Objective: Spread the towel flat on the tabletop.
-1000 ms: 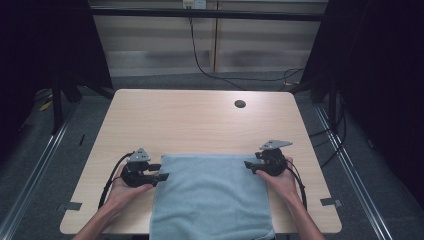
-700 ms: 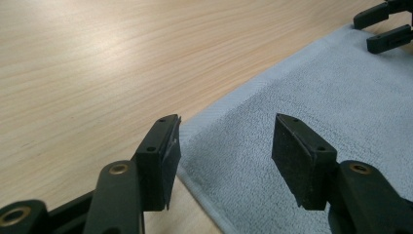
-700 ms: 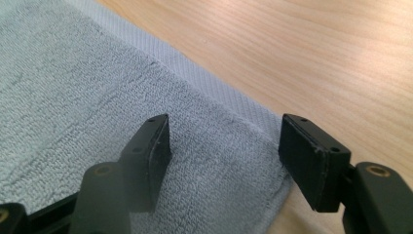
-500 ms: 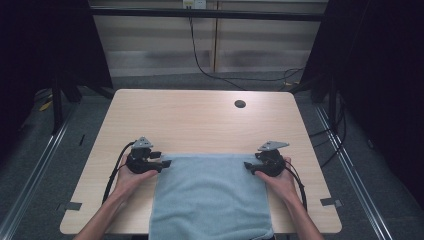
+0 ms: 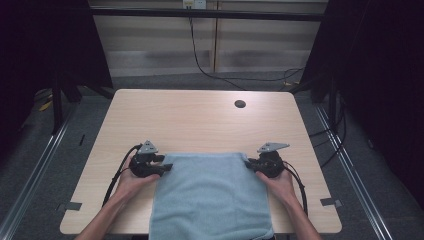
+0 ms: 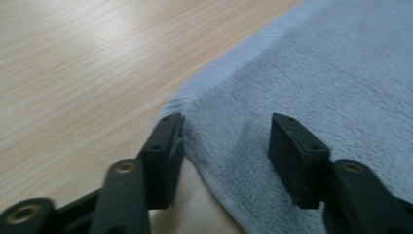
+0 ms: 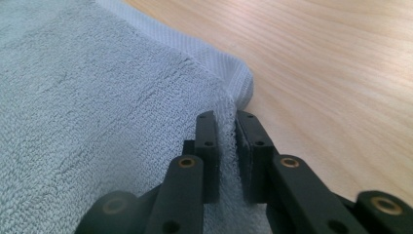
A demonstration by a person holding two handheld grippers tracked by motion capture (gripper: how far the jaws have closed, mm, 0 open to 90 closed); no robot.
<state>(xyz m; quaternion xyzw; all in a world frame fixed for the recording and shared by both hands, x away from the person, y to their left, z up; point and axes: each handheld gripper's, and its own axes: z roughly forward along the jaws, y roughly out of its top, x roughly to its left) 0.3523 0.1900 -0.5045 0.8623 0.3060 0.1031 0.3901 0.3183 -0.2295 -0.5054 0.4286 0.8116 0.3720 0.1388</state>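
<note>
Pale blue terry towel (image 5: 212, 195) lay at lower centre of the high view, looped nap, flat woven band along its far edge; near edge hung over the front of the bench (image 5: 200, 120). Towel shape roughly rectangular, far corners rounded.

Left hand-held gripper (image 5: 166, 166) sat at the towel's far left corner. Jaws had just been closing, yet stood apart in the left gripper view: one black block on bare wood by the towel's edge, the other over the pile, corner between them, not pinched.

Right hand-held gripper (image 5: 248, 164) at the far right corner; jaws had just closed, clamped on a thin fold of towel beside the hem.

Bench: light wood-grain laminate, rounded corners, a dark round grommet hole (image 5: 240, 104) in the upper right of the top. Grey carpet floor around; dark curtains left and right; a black cable (image 5: 200, 60) hung down the pale back wall.
</note>
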